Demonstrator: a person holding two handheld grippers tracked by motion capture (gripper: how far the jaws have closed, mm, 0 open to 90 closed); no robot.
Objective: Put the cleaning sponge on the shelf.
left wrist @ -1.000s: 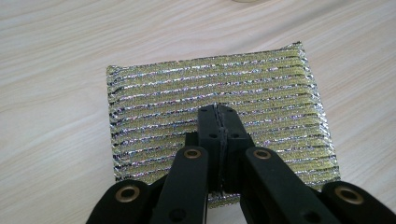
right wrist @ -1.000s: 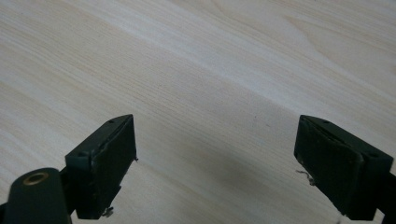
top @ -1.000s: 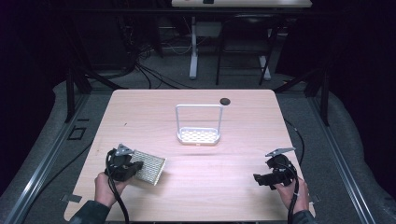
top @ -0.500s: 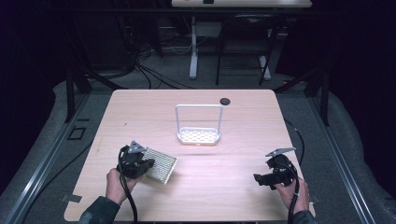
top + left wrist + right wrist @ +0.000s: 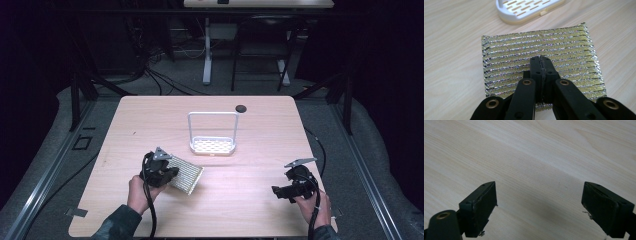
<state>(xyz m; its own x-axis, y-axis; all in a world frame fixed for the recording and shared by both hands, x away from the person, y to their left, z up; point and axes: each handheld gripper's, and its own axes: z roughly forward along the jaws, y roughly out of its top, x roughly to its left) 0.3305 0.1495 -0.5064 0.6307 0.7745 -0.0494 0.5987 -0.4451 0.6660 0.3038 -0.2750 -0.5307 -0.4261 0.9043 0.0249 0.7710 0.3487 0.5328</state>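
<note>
Left gripper [image 5: 167, 172] at the near-left of the table [image 5: 150, 120], held in the person's left hand [image 5: 137, 192]. Its jaws are clamped together on a scouring pad [image 5: 186, 173]: a flat, rectangular, ribbed pad with a gold and silver metallic sheen. In the left gripper view the left gripper [image 5: 541, 65] bites the pad [image 5: 534, 47] from its near edge, with the jaw tips reaching roughly to the pad's middle. The pad spreads out to both sides of the jaws and beyond them. Cannot tell whether the pad rests flat on the wood or is lifted off it.

White rack [image 5: 212, 145] with a slotted base and a tall hoop handle stands near the table's centre, beyond the pad and a little to its right, apart from it. The left gripper view shows the rack [image 5: 524, 12] base just past the pad's far edge, with a strip of bare wood between them.

Small dark round thing [image 5: 241, 108] lies near the far edge, behind the rack; too small to identify.

Right gripper [image 5: 280, 191] at the near-right of the table, in the right hand [image 5: 315, 207], well apart from the pad and rack. In the right gripper view the right gripper [image 5: 540, 207] has its jaws spread wide, bare wood between them, nothing gripped.

Floor beyond the table is dark, with cables [image 5: 150, 75] and table legs [image 5: 207, 55].
</note>
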